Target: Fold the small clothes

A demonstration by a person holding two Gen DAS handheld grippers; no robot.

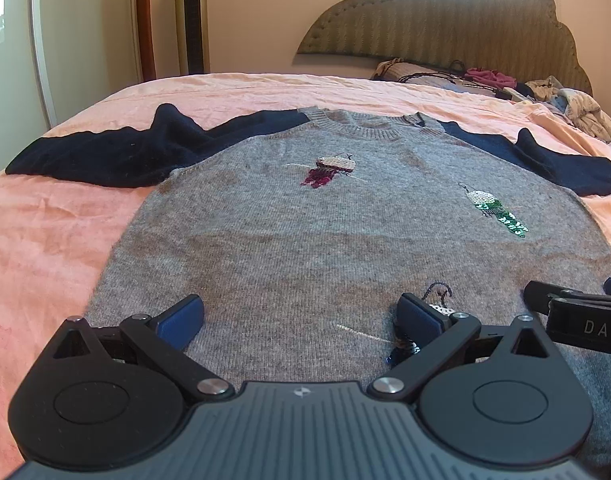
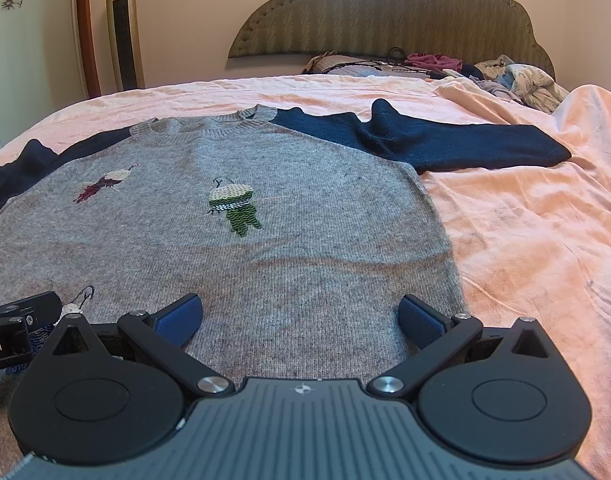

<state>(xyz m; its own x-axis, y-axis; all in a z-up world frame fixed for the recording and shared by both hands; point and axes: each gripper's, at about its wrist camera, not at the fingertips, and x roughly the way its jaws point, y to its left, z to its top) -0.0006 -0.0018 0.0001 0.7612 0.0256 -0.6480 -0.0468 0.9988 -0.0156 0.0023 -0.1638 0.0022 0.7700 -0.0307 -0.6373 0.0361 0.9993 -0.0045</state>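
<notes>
**Both claws spread wide over the sweater's hem**

A small grey sweater with navy sleeves lies flat, face up, on the pink bedspread, its collar towards the padded headboard and its hem nearest the two grippers. Both sleeves stretch out sideways from the sweater's body.

The left gripper hangs over the hem end of the sweater, jaws spread wide, with nothing between its blue pads but bare grey knit; I cannot tell whether the pads touch the cloth. The right gripper sits just beside it, also over the hem end and nearer the sweater's right edge, jaws equally wide and holding nothing.

Sequinned birds dot the sweater: a red one near the collar, a green one further along, a third half hidden under the left gripper.

Beyond the sweater's collar, a heap of clothes rests against the headboard.
</notes>
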